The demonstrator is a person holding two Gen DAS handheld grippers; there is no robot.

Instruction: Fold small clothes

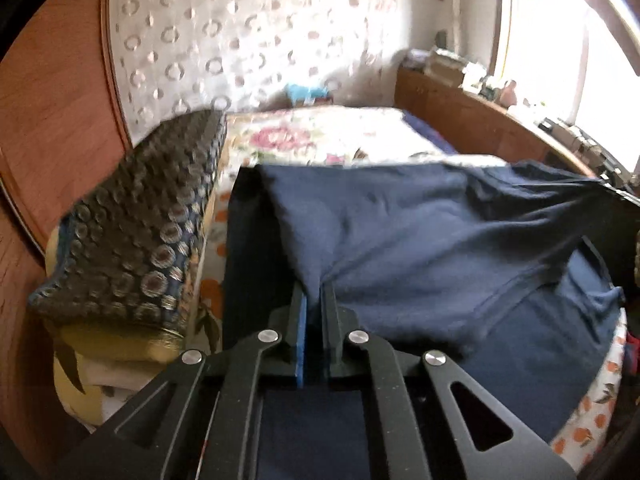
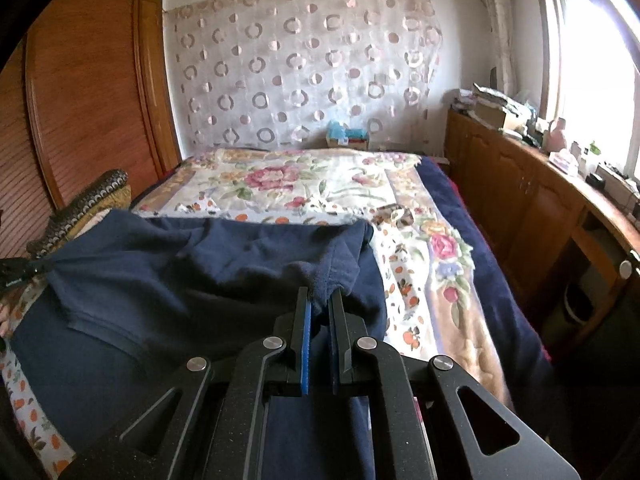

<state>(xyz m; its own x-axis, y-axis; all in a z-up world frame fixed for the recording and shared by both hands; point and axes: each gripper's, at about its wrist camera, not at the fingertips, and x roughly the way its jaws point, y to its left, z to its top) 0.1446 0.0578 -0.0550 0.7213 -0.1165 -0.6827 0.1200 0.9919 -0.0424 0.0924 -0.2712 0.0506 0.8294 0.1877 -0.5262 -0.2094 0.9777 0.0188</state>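
Both tongs are clamped on one navy garment, each pinching an opposite end of the same edge.

From the left wrist camera, the left gripper (image 1: 315,292) has its jaws nearly together, with a bunched corner of the navy garment (image 1: 400,232) caught between them. The cloth stretches away to the right, raised above a flat navy layer beneath. A patterned cushion (image 1: 136,232) sits just to the left, on the floral bedspread (image 1: 320,136).

From the right wrist camera, the right gripper (image 2: 320,300) is pinched narrow on the garment's other corner, the fabric spanning left to the far gripper's tip at the frame edge.

By my reading, a fold is partway through: the held edge is lifted but not laid down, and smoothing remains.
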